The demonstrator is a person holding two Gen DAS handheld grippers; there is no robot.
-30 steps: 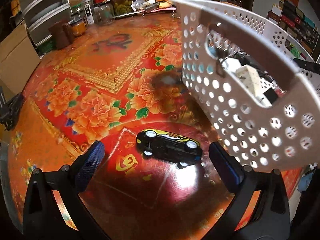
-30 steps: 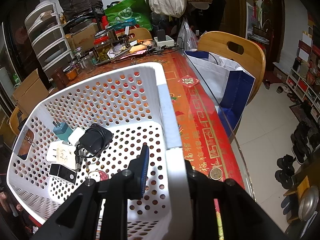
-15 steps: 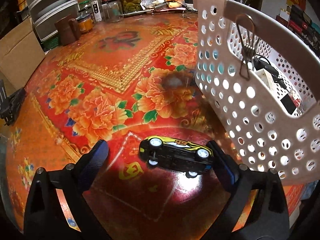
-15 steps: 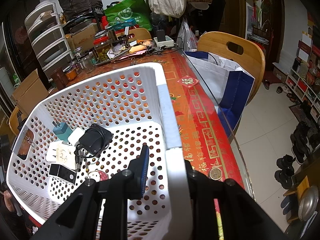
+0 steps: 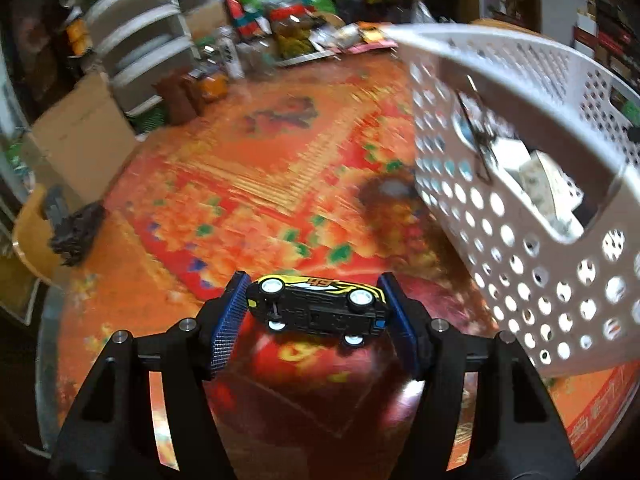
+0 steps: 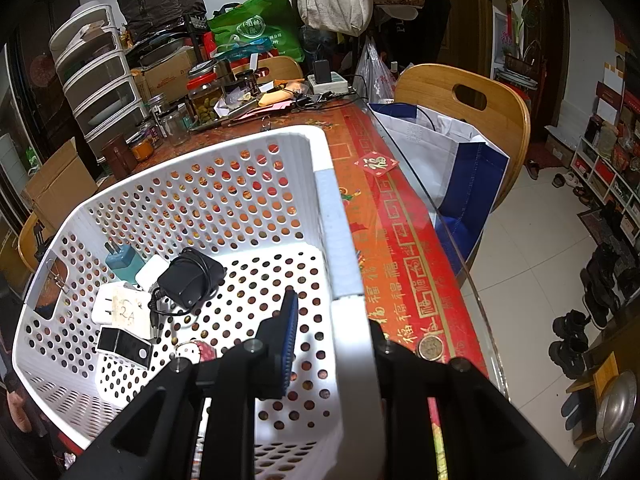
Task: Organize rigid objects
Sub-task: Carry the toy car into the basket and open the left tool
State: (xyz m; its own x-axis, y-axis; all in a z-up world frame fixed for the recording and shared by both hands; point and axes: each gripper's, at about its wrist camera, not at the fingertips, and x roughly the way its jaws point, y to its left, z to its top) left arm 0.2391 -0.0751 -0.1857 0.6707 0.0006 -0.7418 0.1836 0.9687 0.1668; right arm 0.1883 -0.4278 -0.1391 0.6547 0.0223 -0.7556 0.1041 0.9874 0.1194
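Two grippers were at work over the red, flower-patterned table [image 5: 248, 168]. The left gripper [image 5: 314, 312] pointed down toward the near edge, its jaws closing, and between the blue pads [image 5: 228, 320] sat a black and yellow toy car [image 5: 316, 304] with the number 49 on its side. The car was tipped so that its underside and white wheels faced the camera, its nose and tail each touching a pad; it looked clear of the tabletop, though the blur made that hard to judge.

Just to the right of the car stood a white perforated basket [image 5: 540, 280], tilted, with its handle slot facing the left gripper. The right gripper [image 6: 332, 332] was pinched narrow on the basket's [image 6: 336, 248] right-hand wall, one finger inside and the other outside the rim.

Inside the basket, bunched toward the left end, lay a black power adapter [image 6: 192, 276] with its cord wrapped round it, a pale blue plug [image 6: 120, 258], a white charger [image 6: 120, 308] marked 2A and a small black box [image 6: 124, 346]. A metal clip [image 6: 60, 278] hung at the handle opening. On the table beside the right gripper a coin [image 6: 430, 348] lay near the glass edge, and a wooden chair [image 6: 472, 108] holding a white and blue bag [image 6: 452, 160] stood beyond.
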